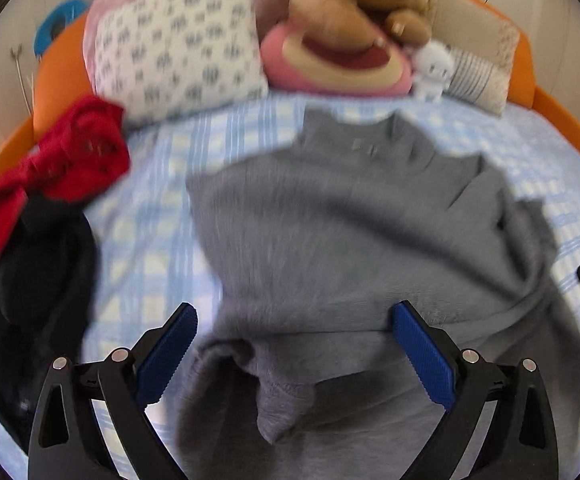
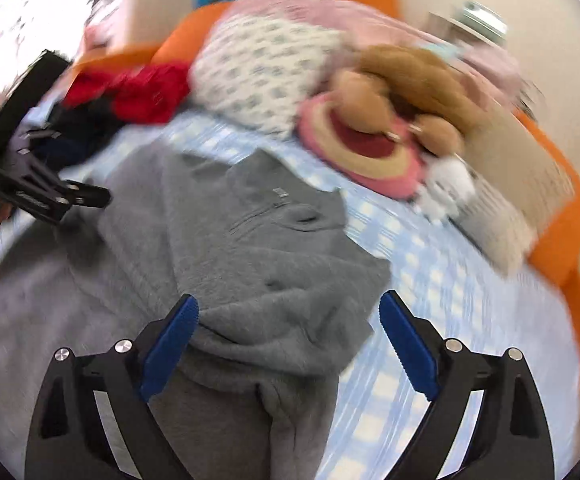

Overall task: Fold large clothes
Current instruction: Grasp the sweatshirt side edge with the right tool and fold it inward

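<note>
A large grey sweater (image 1: pixel 350 224) lies spread on the blue checked bed sheet (image 1: pixel 150 208), collar toward the pillows, partly rumpled, with one part folded over. My left gripper (image 1: pixel 294 316) is open and empty, hovering over the sweater's near edge. In the right wrist view the sweater (image 2: pixel 250 248) lies bunched, and my right gripper (image 2: pixel 288 312) is open and empty above its near right part. The left gripper (image 2: pixel 50 196) shows there at the far left, over the sweater. Both views are blurred by motion.
A red garment (image 1: pixel 62 168) and a black garment (image 1: pixel 34 280) lie at the bed's left side. A patterned pillow (image 1: pixel 178 48), a pink and brown plush toy (image 1: pixel 342 40), a small white toy (image 1: pixel 434 68) and a striped pillow (image 1: pixel 482 72) line the orange headboard (image 1: pixel 562 128).
</note>
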The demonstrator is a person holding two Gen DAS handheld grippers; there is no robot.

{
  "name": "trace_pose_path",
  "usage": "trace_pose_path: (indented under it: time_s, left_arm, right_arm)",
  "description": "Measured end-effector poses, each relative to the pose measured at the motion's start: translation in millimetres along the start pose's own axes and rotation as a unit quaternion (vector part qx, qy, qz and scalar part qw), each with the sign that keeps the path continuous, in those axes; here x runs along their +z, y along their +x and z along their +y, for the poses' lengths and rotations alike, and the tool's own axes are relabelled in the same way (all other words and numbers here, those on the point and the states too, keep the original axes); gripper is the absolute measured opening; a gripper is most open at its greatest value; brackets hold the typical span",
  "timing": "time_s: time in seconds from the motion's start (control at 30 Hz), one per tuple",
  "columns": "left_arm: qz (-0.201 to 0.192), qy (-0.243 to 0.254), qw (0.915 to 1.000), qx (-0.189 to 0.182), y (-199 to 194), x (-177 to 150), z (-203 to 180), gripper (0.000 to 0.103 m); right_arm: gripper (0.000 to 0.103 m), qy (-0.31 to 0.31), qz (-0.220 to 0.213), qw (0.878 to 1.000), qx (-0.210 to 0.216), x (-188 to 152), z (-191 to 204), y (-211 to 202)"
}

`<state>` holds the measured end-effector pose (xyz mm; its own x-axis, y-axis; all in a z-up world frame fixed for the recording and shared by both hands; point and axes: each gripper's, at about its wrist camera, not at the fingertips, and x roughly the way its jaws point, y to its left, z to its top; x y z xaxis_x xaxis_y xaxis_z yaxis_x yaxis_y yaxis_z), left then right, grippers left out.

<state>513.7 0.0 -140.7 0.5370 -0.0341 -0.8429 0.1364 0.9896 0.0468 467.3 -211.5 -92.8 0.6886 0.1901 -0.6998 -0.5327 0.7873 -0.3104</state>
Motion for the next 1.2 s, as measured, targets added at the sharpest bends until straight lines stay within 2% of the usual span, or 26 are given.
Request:
trace_pose_path:
  time_s: [0.13, 0.2, 0.27, 0.3, 0.33, 0.37, 0.4, 0.5, 0.57, 0.6, 0.67, 0.7, 0.83, 0.93, 0.97, 1.0, 1.07, 1.1, 1.2]
  left_arm:
    - [0.01, -0.006, 0.9999, -0.004, 28.5, -21.9, 13.8, 0.099]
    - [0.007, -0.02, 0.9996, -0.017, 32.3, -27.3, 23.1, 0.1]
    - [0.007, -0.027, 0.9992, -0.029, 37.4, -28.7, 29.8, 0.101]
    - [0.007, -0.028, 0.9991, -0.031, 39.4, -28.9, 30.6, 0.101]
    - [0.007, -0.028, 0.999, -0.033, 40.8, -29.3, 31.2, 0.101]
    - [0.005, -0.027, 0.9991, -0.033, 41.4, -28.7, 32.0, 0.101]
    - [0.003, -0.025, 0.9991, -0.033, 41.5, -28.8, 32.1, 0.101]
    - [0.001, -0.016, 0.9992, -0.036, 41.5, -28.6, 32.8, 0.101]
    - [0.001, -0.015, 0.9991, -0.039, 41.5, -28.5, 34.1, 0.101]
    - [0.002, -0.015, 0.999, -0.042, 41.6, -28.6, 35.2, 0.101]
    - [0.005, -0.022, 0.9987, -0.047, 43.2, -29.3, 37.0, 0.101]
    - [0.007, -0.024, 0.9986, -0.047, 42.6, -29.8, 36.4, 0.101]
    - [0.001, -0.018, 0.9988, -0.046, 25.4, -27.9, 31.8, 0.101]
    - [-0.019, -0.01, 0.9988, -0.045, -2.2, -21.0, 25.5, 0.101]
    - [-0.033, -0.009, 0.9984, -0.046, -15.3, -16.8, 23.2, 0.101]
    - [-0.051, -0.01, 0.9973, -0.051, -30.0, -10.0, 20.7, 0.101]
    - [-0.069, -0.011, 0.9962, -0.051, -44.2, 2.5, 15.5, 0.101]
    - [-0.074, -0.009, 0.9961, -0.046, -46.7, 9.8, 12.0, 0.101]
    - [-0.059, 0.003, 0.9981, -0.02, -26.8, 35.1, -2.9, 0.101]
  right_arm:
    - [0.09, -0.093, 0.03, 0.995, 0.012, 12.1, 35.5, 33.5]
    - [0.083, -0.129, 0.057, 0.99, 0.007, 12.6, 49.8, 53.0]
    - [0.057, -0.141, 0.083, 0.987, 0.004, 12.4, 54.5, 69.9]
    - [0.049, -0.137, 0.089, 0.987, 0.01, 13.5, 53.6, 75.0]
    - [0.032, -0.123, 0.091, 0.988, 0.015, 16.6, 48.8, 78.0]
    - [0.02, -0.106, 0.086, 0.991, 0.019, 18.9, 41.4, 77.6]
    - [0.018, -0.086, 0.08, 0.993, 0.026, 20.8, 34.1, 75.6]
    - [0.018, 0.029, 0.07, 0.995, 0.06, 27.8, -15.6, 73.4]
    - [0.021, 0.119, 0.086, 0.985, 0.09, 22.8, -52.6, 84.1]
    - [0.022, 0.152, 0.108, 0.977, 0.099, 16.3, -62.6, 93.8]
    - [0.06, 0.176, 0.144, 0.971, 0.074, 2.7, -66.3, 108.7]
    - [0.065, 0.181, 0.142, 0.97, 0.074, -1.2, -65.8, 109.5]
    - [0.07, 0.258, 0.064, 0.958, 0.113, -14.5, -80.5, 77.0]
    - [0.071, 0.288, 0.003, 0.952, 0.098, -21.1, -97.4, 42.3]
    - [0.071, 0.298, -0.011, 0.951, 0.081, -25.0, -102.8, 31.9]
    - [0.071, 0.302, -0.015, 0.951, 0.069, -26.8, -107.9, 29.3]
    - [0.055, 0.307, -0.013, 0.95, 0.052, -32.2, -111.2, 26.4]
    - [0.051, 0.302, -0.001, 0.952, 0.043, -34.4, -109.3, 28.9]
    - [0.051, 0.278, 0.03, 0.96, 0.012, -38.2, -94.5, 40.7]
